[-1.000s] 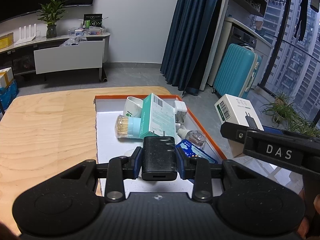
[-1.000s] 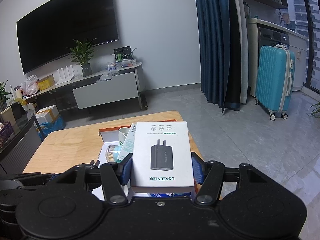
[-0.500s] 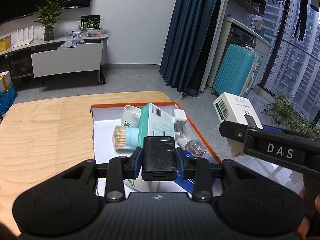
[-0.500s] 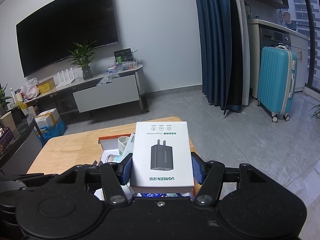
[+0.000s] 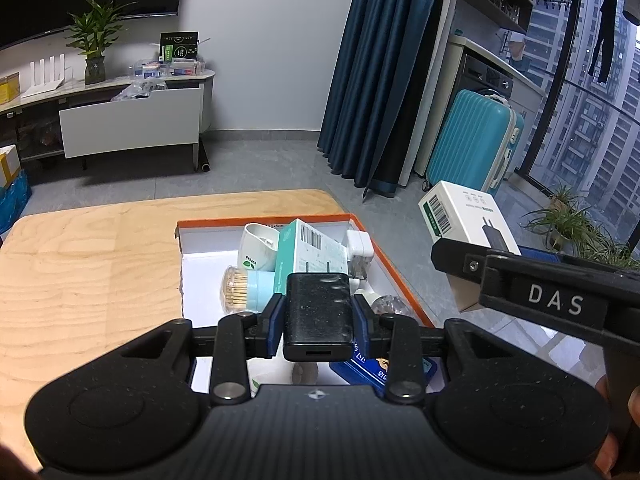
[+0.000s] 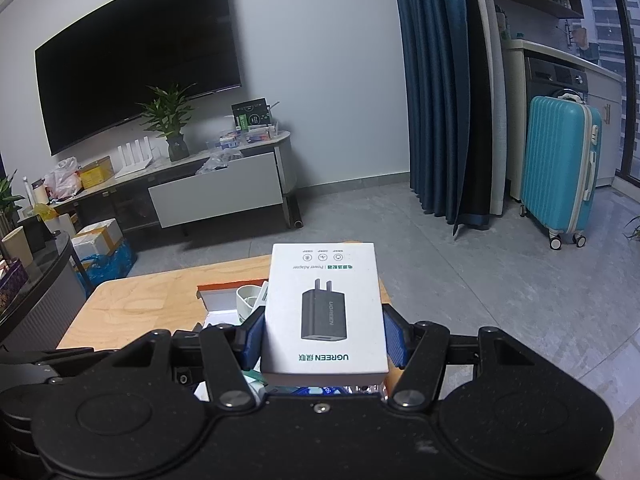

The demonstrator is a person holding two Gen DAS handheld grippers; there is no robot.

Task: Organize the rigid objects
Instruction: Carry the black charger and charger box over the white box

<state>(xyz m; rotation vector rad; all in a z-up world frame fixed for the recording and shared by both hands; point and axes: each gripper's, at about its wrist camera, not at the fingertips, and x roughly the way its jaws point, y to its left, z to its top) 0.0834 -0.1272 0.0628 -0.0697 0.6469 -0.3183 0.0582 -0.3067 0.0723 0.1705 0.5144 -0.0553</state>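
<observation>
Wooden table (image 5: 92,264) lies bare left of the orange-rimmed tray (image 5: 404,280); left gripper (image 5: 319,320) fingers clamp the black charger (image 5: 319,312) above the tray. Right view: right gripper (image 6: 324,340) fingers grip the white adapter box (image 6: 324,300) over the tray's right edge.

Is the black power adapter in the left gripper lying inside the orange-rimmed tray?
No, the black power adapter is clamped in the left gripper, above the orange-rimmed tray.

Your inventory: black charger (image 5: 319,312), matt speckled plastic; white adapter box (image 6: 325,312), smooth printed cardboard; table (image 5: 88,264), pale grained wood; tray (image 5: 400,276), orange-rimmed white card; suitcase (image 6: 560,168), ribbed glossy teal plastic.
</observation>
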